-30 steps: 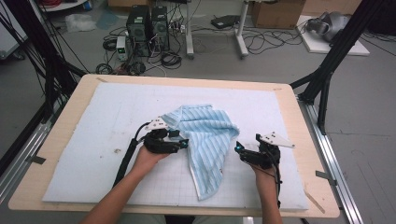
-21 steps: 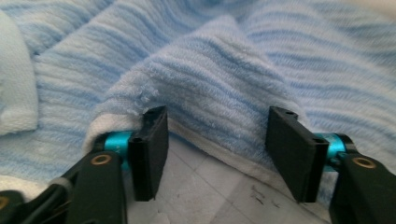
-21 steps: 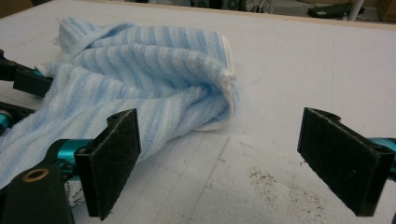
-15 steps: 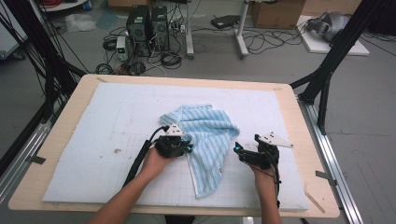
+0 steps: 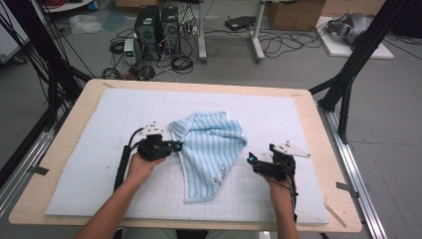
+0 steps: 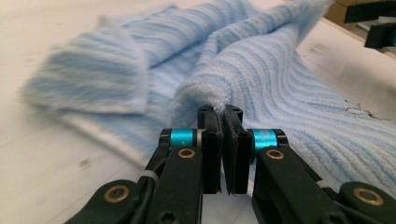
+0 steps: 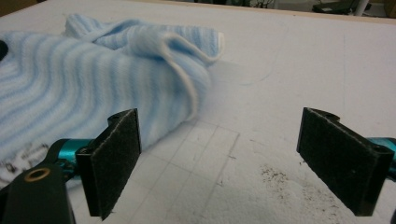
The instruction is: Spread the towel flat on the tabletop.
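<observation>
A light blue striped towel [image 5: 211, 149] lies crumpled in the middle of the white foam mat [image 5: 89, 129]. My left gripper [image 5: 175, 145] is at the towel's left edge, and its jaws have just closed on a fold of the towel [image 6: 219, 95]; the pads pinch the white-edged cloth between them [image 6: 225, 112]. My right gripper [image 5: 250, 160] rests on the mat just right of the towel, open wide, with bare mat between its pads [image 7: 116, 158]. The towel [image 7: 93, 79] lies ahead of it and to its left.
The mat sits on a wooden table [image 5: 64, 144] with metal rails along both sides. Beyond the far edge are computer towers [image 5: 157, 25], tangled cables and boxes on the floor. Dark specks dot the mat [image 7: 280, 179] near the right gripper.
The left gripper shut on the towel's left edge and pulled it leftward, spreading the cloth a little. The right gripper stayed where it was, open.
</observation>
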`<state>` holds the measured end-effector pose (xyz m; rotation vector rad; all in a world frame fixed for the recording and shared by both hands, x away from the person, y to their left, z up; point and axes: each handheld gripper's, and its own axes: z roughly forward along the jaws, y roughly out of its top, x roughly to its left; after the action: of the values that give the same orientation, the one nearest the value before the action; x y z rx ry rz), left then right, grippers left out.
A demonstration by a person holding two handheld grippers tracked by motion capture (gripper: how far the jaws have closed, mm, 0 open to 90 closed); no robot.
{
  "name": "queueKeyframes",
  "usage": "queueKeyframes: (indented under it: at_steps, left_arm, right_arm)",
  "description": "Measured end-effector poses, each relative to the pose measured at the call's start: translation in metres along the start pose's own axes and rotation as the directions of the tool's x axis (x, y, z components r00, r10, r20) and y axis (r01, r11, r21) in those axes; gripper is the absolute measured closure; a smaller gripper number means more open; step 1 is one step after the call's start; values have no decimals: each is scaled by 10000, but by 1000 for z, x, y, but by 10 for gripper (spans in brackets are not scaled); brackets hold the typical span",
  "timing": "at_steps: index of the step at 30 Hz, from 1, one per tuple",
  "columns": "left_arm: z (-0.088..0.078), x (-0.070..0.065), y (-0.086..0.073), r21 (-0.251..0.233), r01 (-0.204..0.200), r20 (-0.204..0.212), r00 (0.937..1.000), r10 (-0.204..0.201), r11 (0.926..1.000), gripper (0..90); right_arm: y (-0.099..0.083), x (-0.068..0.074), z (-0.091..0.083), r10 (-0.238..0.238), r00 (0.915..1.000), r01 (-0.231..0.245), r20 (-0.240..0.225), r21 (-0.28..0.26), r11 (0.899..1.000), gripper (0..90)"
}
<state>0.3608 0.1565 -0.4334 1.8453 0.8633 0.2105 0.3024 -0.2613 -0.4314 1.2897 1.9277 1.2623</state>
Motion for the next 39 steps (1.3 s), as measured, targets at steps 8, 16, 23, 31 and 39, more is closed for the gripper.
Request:
queueKeyframes:
  at_steps: [8,16,23,31,39]
  left_arm:
    - [-35,31,-11,-320,218,-1032,9943,-250,9993,862]
    - [-61,51,-28,-428,532,-1751,9827,-599,9977,862]
    - [-68,55,-35,-531,483,-1986,9784,-579,9974,857]
    - [-71,59,-37,-893,608,-2162,9732,-789,9942,854]
    - [-78,59,-34,-1083,494,-1954,9782,-700,9929,857]
  right_arm:
    - [1,8,6,-218,9994,222,-284,149,9996,179]
    - [2,19,10,-649,9947,684,-792,429,9967,324]
    - [5,34,18,-903,9864,985,-1373,542,9937,428]
    - [8,71,41,-1151,9538,1520,-2776,1152,9816,590]
    - [13,116,86,-1896,9294,2565,-3168,1845,9488,418]
